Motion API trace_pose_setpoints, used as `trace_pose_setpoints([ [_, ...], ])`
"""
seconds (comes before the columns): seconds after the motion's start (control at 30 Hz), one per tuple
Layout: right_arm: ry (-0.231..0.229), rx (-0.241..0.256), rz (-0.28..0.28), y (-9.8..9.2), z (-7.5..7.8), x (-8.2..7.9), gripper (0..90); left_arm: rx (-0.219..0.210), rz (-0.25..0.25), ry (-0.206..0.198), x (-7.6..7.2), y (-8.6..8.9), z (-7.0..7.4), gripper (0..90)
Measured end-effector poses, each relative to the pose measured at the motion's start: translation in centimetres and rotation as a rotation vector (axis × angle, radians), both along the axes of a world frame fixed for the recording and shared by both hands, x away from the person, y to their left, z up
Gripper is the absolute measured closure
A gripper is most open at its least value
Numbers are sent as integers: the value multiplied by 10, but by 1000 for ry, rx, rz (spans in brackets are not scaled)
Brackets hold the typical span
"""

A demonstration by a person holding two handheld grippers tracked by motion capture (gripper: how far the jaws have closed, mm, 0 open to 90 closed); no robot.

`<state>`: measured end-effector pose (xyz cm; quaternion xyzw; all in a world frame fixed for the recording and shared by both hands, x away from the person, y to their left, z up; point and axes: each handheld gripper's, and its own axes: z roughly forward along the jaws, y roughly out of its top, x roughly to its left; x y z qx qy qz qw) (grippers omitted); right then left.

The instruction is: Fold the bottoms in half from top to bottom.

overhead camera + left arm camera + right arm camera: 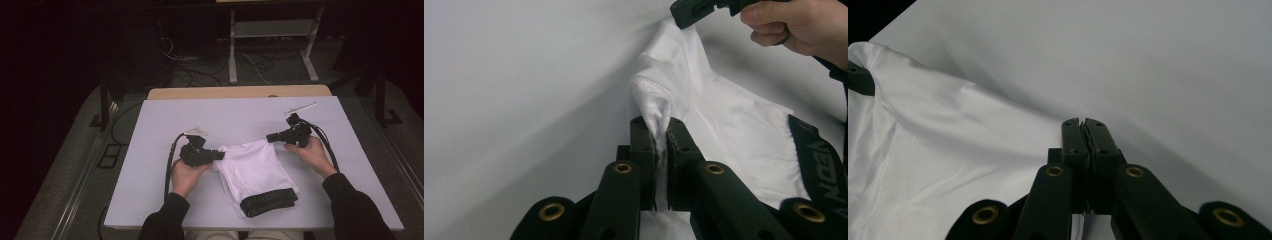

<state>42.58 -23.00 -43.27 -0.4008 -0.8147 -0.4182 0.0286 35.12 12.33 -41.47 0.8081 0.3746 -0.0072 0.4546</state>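
Lying near the middle of the white table is 1 white garment with 1 black waistband turned toward the person, and it is being held at 2 far corners by 2 grippers. In the high view, the left gripper is meeting the cloth at its left far corner, with the left hand wrapped under the tool. In the left gripper view, that gripper is clenching a pinch of white fabric between its 2 jaws, and the bunched cloth is rising out of them. The waistband is showing at the right edge there, carrying pale lettering that is too cropped to read.

The right gripper is sitting at the right far corner, with the right hand behind it. In the right gripper view, its 2 jaws are pressed together, and a sliver of white is showing low between them, with the garment spreading away to the left.

2 dark sleeves are coming in from the bottom. 1 thin white strip is lying near the table's far right corner, well apart from the garment.
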Motion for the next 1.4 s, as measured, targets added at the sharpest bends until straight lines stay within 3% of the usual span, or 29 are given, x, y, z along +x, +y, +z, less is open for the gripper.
trace_pose_setpoints([
  [0.27, -9, -2, -32, 4, -1, 6, 868, 20, 20, 4, 18, 5, -2, 835],
  [0.7, -6, 26, -100, 2, -7, 18, 868, 60, 5, -4, 48, 3, 4, 835],
  [1.23, -51, 44, -162, 3, 8, 38, 869, 39, 23, -21, 80, 6, 17, 835],
  [1.4, -53, 49, -195, 2, 4, 48, 869, 36, 35, -22, 92, 3, 14, 835],
])
